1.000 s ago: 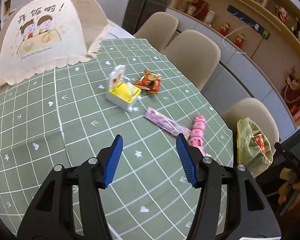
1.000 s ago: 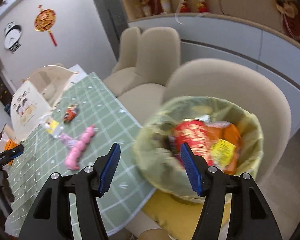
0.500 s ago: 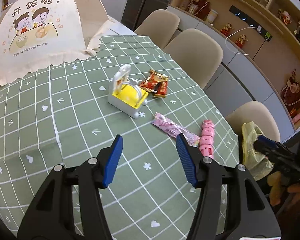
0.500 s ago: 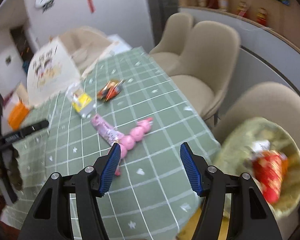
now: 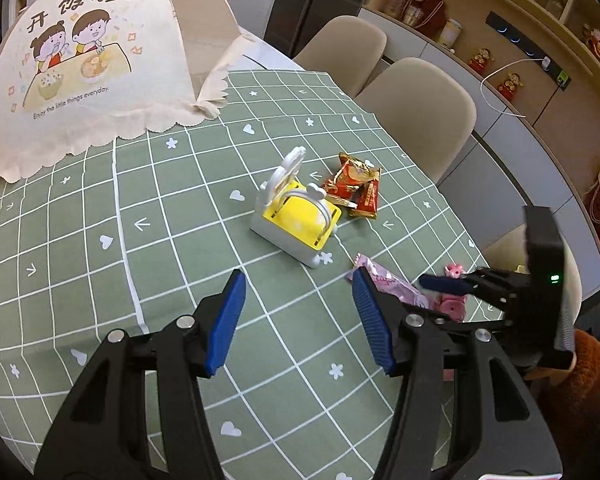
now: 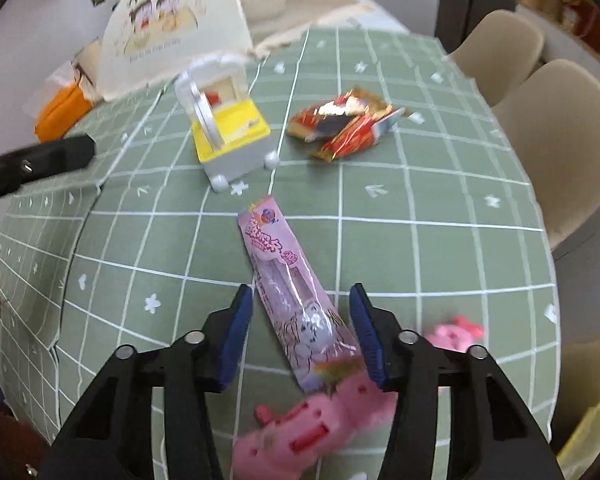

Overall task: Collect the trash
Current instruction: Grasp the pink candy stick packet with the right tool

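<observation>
A pink snack wrapper (image 6: 290,280) lies on the green checked tablecloth (image 6: 420,248). My right gripper (image 6: 300,320) is open, its fingers on either side of the wrapper's near end, not closed on it. The wrapper also shows in the left wrist view (image 5: 396,286), partly behind my fingers. Red and gold wrappers (image 6: 346,122) (image 5: 354,188) lie farther back. My left gripper (image 5: 298,320) is open and empty above the cloth. The right gripper (image 5: 444,283) shows at the right of the left wrist view.
A yellow and white toy (image 5: 296,216) (image 6: 224,128) stands mid-table. A pink toy (image 6: 320,420) lies under my right gripper. A cream food cover (image 5: 92,68) stands at the back. Beige chairs (image 5: 420,104) line the right side. An orange object (image 6: 60,108) sits far left.
My right gripper swung from the trash bag on the chair over to the table and came down around the pink wrapper. My left gripper drifted slightly forward, staying open.
</observation>
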